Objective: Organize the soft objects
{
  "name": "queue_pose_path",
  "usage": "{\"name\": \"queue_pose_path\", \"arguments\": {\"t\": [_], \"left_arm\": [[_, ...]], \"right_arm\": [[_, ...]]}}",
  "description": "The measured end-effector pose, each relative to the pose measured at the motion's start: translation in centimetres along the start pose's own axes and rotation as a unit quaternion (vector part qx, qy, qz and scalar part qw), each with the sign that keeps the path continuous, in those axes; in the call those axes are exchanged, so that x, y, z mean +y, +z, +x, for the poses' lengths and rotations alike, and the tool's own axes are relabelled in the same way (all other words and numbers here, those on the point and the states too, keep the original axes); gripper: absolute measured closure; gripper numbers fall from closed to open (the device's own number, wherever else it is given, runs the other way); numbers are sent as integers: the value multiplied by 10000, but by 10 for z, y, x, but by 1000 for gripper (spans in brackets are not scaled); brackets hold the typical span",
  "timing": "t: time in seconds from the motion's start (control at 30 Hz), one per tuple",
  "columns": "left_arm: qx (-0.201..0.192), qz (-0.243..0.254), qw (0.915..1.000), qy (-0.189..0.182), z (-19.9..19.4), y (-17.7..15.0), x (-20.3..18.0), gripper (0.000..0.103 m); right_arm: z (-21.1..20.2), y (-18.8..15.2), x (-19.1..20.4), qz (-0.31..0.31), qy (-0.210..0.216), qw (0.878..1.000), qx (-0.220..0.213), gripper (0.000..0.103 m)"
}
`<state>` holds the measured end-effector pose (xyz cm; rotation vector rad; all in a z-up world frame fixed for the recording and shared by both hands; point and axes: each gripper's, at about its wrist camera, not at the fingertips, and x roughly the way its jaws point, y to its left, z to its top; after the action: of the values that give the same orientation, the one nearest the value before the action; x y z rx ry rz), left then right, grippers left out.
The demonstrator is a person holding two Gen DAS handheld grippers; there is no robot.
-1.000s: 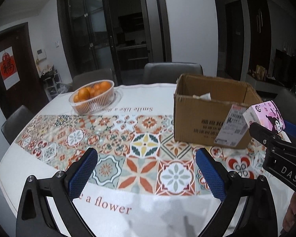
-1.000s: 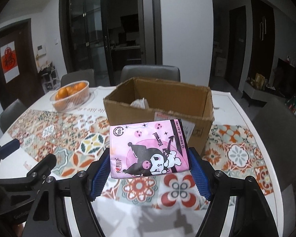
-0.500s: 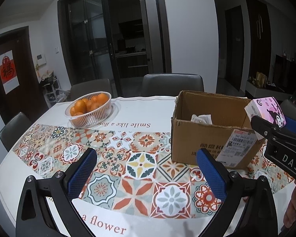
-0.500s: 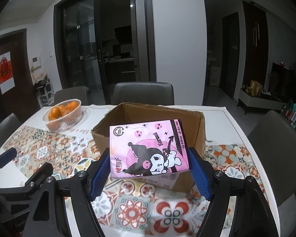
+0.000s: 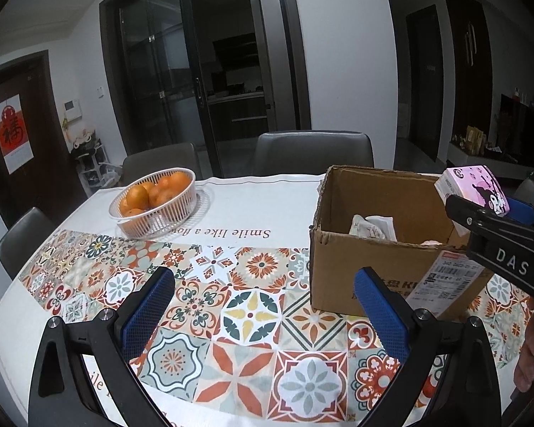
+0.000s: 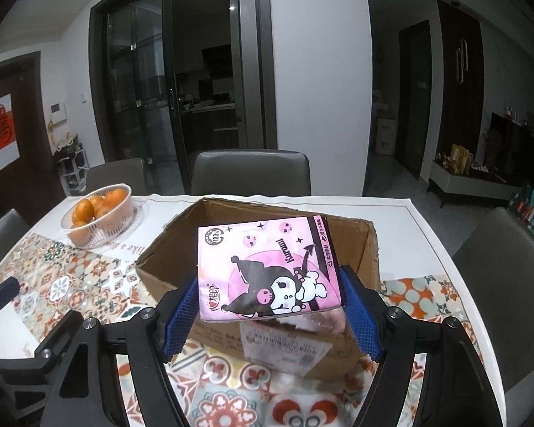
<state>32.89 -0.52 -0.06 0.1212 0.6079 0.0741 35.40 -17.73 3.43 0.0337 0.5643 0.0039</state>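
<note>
A pink tissue pack (image 6: 267, 267) with a cartoon figure is clamped between the blue pads of my right gripper (image 6: 270, 306), which is shut on it. It hangs over the near wall of an open cardboard box (image 6: 356, 245). From the left wrist the same pink tissue pack (image 5: 473, 188) shows above the box's right rim, and the cardboard box (image 5: 366, 267) holds a crumpled white packet (image 5: 372, 226). My left gripper (image 5: 267, 306) is open above the tiled tablecloth, left of the box, with nothing between its fingers.
A white basket of oranges (image 5: 153, 203) stands at the back left of the table (image 5: 260, 192). Grey chairs (image 5: 313, 153) line the far edge and the sides. A hand (image 5: 530, 356) shows at the right edge.
Both grippers have moved forward across the table. The pink pack has gone from in front of the box to above its near wall, and the box interior has come into sight.
</note>
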Motion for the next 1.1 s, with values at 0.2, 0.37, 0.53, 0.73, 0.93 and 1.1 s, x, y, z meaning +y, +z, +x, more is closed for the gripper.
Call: {"name": "queue_pose_path", "arguments": {"t": [0.2, 0.37, 0.53, 0.73, 0.93, 1.1], "left_arm": [[51, 29, 10000, 36, 14, 0, -3, 0], [92, 23, 9999, 49, 20, 0, -4, 0], [81, 0, 10000, 39, 18, 0, -4, 0], [-1, -50, 10000, 41, 4, -1, -1, 0], [-116, -89, 9999, 10, -18, -3, 2, 0], [-260, -134, 9996, -28, -42, -7, 4, 0]], "right_arm": [[24, 4, -3, 57, -2, 9999, 94, 27], [36, 8, -4, 63, -50, 9999, 91, 24], [35, 9, -4, 56, -108, 9999, 60, 21], [17, -1, -6, 114, -142, 9998, 62, 21], [-13, -10, -8, 129, -170, 9998, -41, 21], [-46, -16, -10, 203, -216, 9994, -176, 21]]}}
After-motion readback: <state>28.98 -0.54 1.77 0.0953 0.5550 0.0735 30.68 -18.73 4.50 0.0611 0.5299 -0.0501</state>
